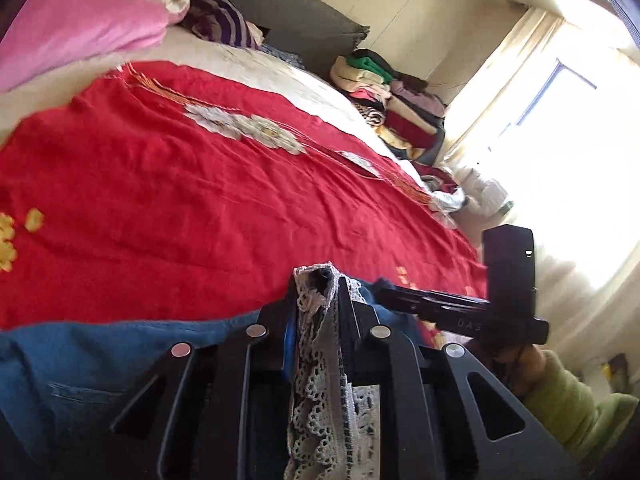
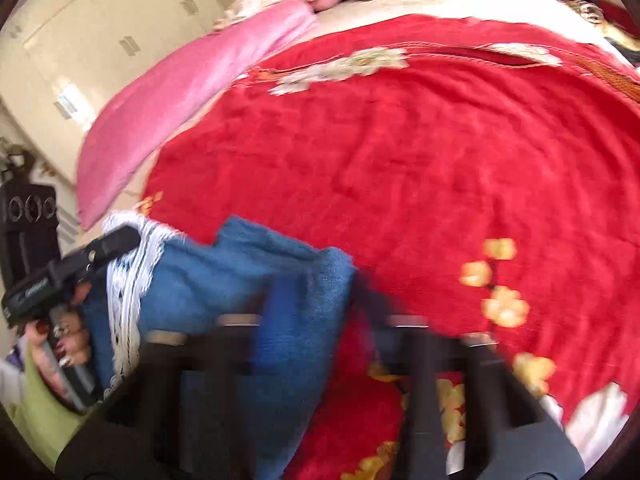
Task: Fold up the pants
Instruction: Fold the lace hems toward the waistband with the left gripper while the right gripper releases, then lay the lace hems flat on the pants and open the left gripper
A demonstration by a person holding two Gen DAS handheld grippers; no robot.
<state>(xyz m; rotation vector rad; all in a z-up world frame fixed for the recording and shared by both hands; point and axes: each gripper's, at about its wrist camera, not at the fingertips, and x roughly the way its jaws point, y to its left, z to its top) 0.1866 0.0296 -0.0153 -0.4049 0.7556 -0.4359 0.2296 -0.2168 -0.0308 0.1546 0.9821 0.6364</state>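
Blue denim pants [image 1: 80, 364] with white lace trim [image 1: 316, 360] lie at the near edge of a red bedspread [image 1: 200, 200]. My left gripper [image 1: 318, 280] is shut on the lace-trimmed hem, which bunches between its fingers. In the right wrist view the pants [image 2: 224, 276] hang in a fold, and my right gripper [image 2: 316, 276] is blurred but holds a blue denim edge between its fingers. The left gripper also shows in the right wrist view [image 2: 108, 248], clamped on the lace hem. The right gripper's body shows in the left wrist view [image 1: 460, 308].
A pink blanket [image 1: 76, 28] and pillows lie at the bed's head. A stack of folded clothes [image 1: 392, 100] stands beside the bed near a bright window. White cupboards [image 2: 80, 40] line the other side.
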